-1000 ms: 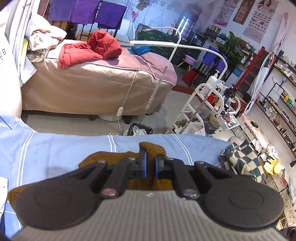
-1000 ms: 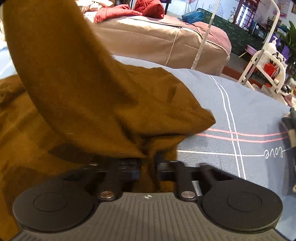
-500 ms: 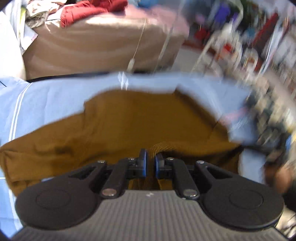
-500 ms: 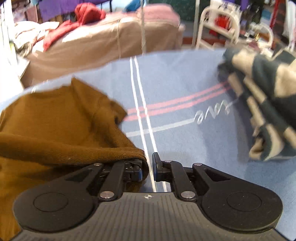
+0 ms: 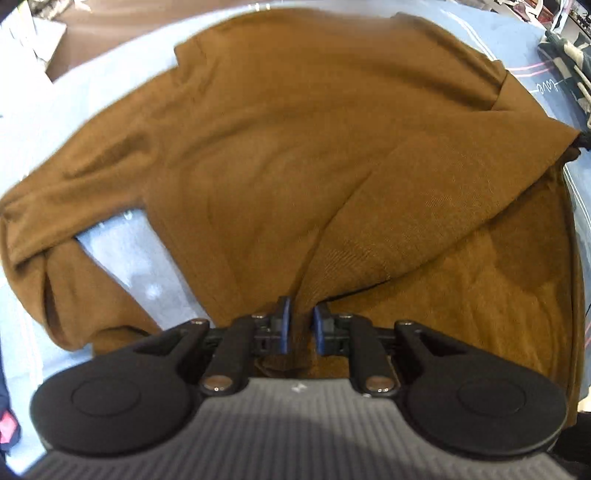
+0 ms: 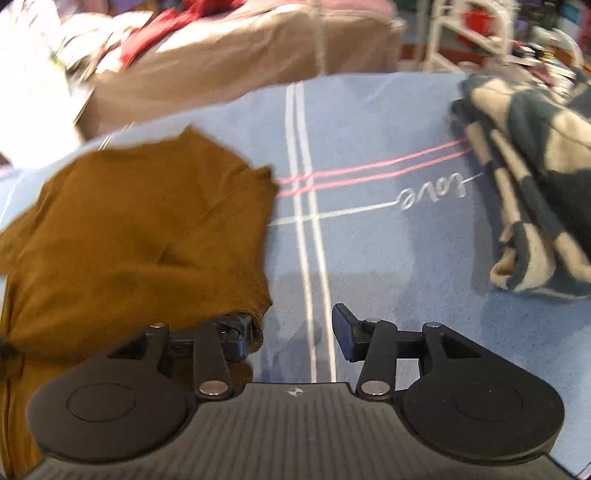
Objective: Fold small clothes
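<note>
A brown knit top [image 5: 295, 147] lies spread on the blue sheet [image 5: 122, 254], folded over itself, with one sleeve bent at the left. My left gripper [image 5: 301, 325] points steeply down at its near edge. A pinch of the brown cloth fills the narrow gap between the blue pads, and the jaws are starting to open. In the right wrist view the top [image 6: 129, 221] lies at the left. My right gripper [image 6: 295, 328] is opening wide over bare sheet; the top's hem only drapes over its left finger [image 6: 236, 332], and nothing sits between the pads.
A folded dark-and-cream checked garment [image 6: 535, 166] lies on the sheet [image 6: 388, 258] at the right. Beyond the sheet's far edge stand a tan-covered bed [image 6: 221, 55] with red clothes and a white trolley [image 6: 461, 29].
My left gripper came down onto the top, carrying the pinched fold over the garment. My right gripper let go of the hem and spread its jaws wide.
</note>
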